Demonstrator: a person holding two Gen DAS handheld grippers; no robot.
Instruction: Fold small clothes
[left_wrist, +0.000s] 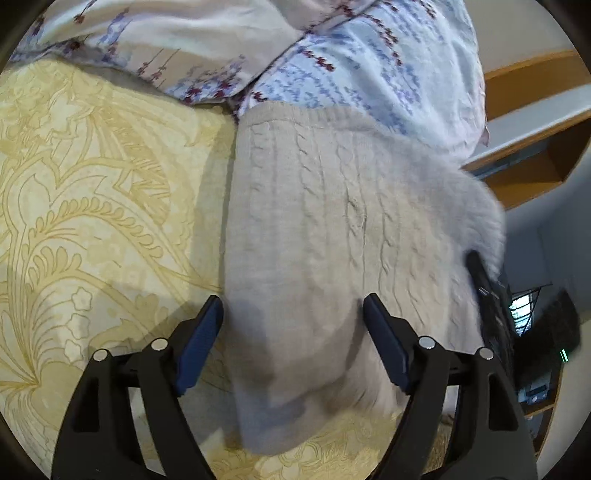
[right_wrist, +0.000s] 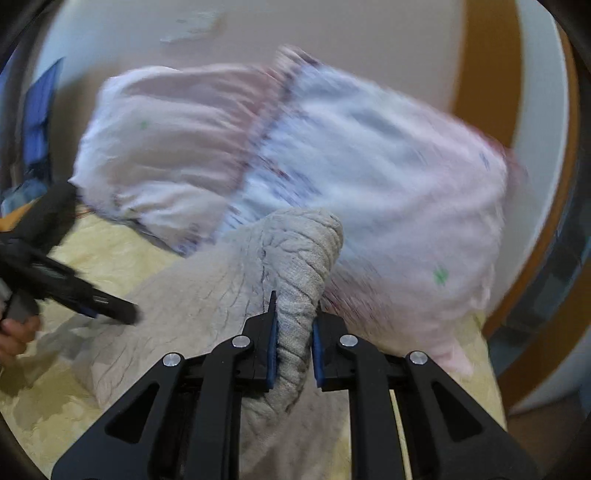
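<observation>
Beige cable-knit, soft and thick: the small sweater (left_wrist: 332, 229) lies on the yellow patterned bedspread (left_wrist: 92, 192), straight ahead of my left tool (left_wrist: 293, 332) and running away from it toward the pillows. My left tool hangs with its fingers spread wide apart, gripping nothing; the sweater's near edge passes between and under them, and the left blue pad (left_wrist: 199, 343) sits just at the garment's left border. My right tool (right_wrist: 294, 339) is clamped tight on a bunched ridge of the sweater (right_wrist: 295, 280), the knit squeezed into a rope between the blue pads (right_wrist: 272, 350) and lifted off the bedspread (right_wrist: 110, 251) in a hump ahead of the tips. The rest of the garment spreads flat to the left of that hump. Seen from my right tool, the left tool (right_wrist: 110, 310) reaches in from the left, its tip over the flat part of the knit. Beyond the sweater a floral pillow (left_wrist: 351, 62) rests against it; in the right view it (right_wrist: 369, 166) is motion-blurred. Wooden shelving (left_wrist: 535, 122) off to the right.
</observation>
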